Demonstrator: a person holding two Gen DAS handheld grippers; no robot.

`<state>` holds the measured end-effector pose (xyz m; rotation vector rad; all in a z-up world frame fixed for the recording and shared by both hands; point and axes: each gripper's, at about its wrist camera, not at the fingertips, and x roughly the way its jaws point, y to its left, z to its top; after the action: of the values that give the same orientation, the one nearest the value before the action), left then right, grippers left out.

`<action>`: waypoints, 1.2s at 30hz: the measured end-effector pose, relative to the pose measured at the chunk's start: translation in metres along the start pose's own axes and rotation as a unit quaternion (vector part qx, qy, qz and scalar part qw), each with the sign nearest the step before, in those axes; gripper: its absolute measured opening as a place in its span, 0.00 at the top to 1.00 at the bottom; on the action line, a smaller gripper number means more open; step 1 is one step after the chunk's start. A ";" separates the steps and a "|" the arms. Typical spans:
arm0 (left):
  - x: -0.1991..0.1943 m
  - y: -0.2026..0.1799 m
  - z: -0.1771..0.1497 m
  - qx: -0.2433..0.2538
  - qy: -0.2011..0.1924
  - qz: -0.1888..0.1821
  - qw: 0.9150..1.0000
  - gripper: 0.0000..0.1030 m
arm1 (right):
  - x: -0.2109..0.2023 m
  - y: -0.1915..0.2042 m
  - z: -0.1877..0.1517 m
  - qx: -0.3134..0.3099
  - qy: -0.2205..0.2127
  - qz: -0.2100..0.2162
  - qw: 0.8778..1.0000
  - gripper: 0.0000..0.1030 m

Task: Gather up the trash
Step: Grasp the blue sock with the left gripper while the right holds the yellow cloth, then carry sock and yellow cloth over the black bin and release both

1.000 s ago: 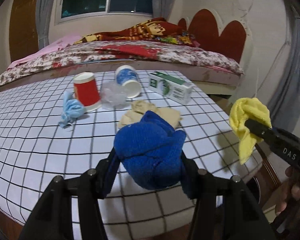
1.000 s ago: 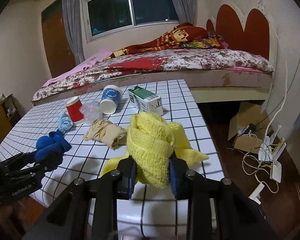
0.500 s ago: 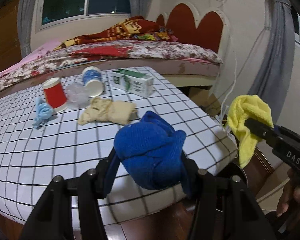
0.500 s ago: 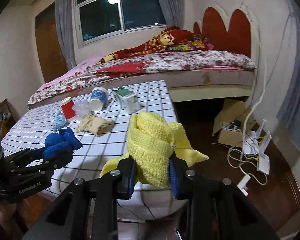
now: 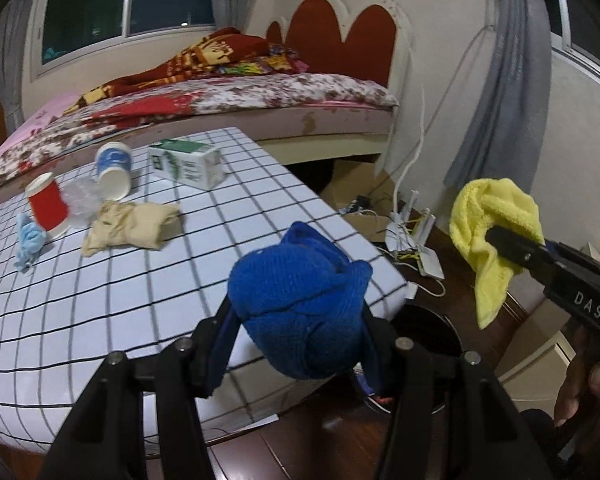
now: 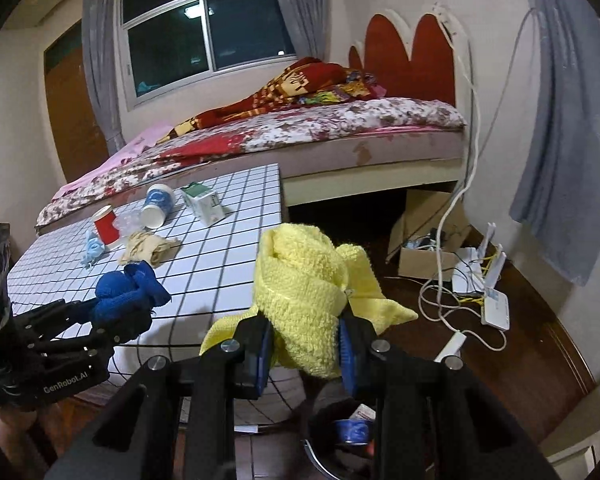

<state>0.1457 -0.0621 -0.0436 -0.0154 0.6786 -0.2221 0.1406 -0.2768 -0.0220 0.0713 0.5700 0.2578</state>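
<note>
My left gripper point(image 5: 296, 344) is shut on a balled blue cloth point(image 5: 300, 300), held over the table's near right corner. My right gripper point(image 6: 306, 344) is shut on a crumpled yellow cloth point(image 6: 304, 292) off the table's edge, above the floor. A dark round bin point(image 6: 340, 436) stands on the floor just below the right gripper, with a blue item inside; the bin point(image 5: 428, 332) also shows past the blue cloth. Each gripper appears in the other's view: the left gripper point(image 6: 120, 312) and the right gripper point(image 5: 504, 240).
On the grid-patterned table point(image 5: 100, 280) lie a red cup point(image 5: 46, 210), a tipped blue-and-white cup point(image 5: 114, 170), clear plastic point(image 5: 82, 200), a beige cloth point(image 5: 130, 224), a light-blue mask point(image 5: 28, 240) and a green-white carton point(image 5: 186, 164). Cables and routers point(image 6: 480, 292) litter the floor by the bed point(image 6: 300, 136).
Both grippers, still holding their cloths, have swung right, away from the table's middle to its right corner; the floor and the bin have come into view.
</note>
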 end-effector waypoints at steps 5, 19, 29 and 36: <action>0.004 -0.024 -0.002 0.015 0.006 -0.022 1.000 0.46 | -0.008 -0.019 -0.008 0.013 0.005 -0.008 1.000 0.71; 0.027 -0.085 -0.027 0.049 0.049 -0.088 0.994 0.46 | -0.021 -0.081 -0.046 0.043 0.048 -0.054 0.996 0.71; 0.069 -0.103 -0.049 0.038 0.099 -0.109 0.988 0.46 | 0.009 -0.106 -0.074 0.045 0.095 -0.049 0.993 0.71; 0.109 -0.107 -0.061 0.020 0.138 -0.105 0.985 0.46 | 0.059 -0.126 -0.094 0.042 0.151 -0.038 0.987 0.71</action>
<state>0.1690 -0.1853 -0.1493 -0.0178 0.9491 -0.4470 0.1650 -0.3834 -0.1492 0.0930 0.8836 0.1714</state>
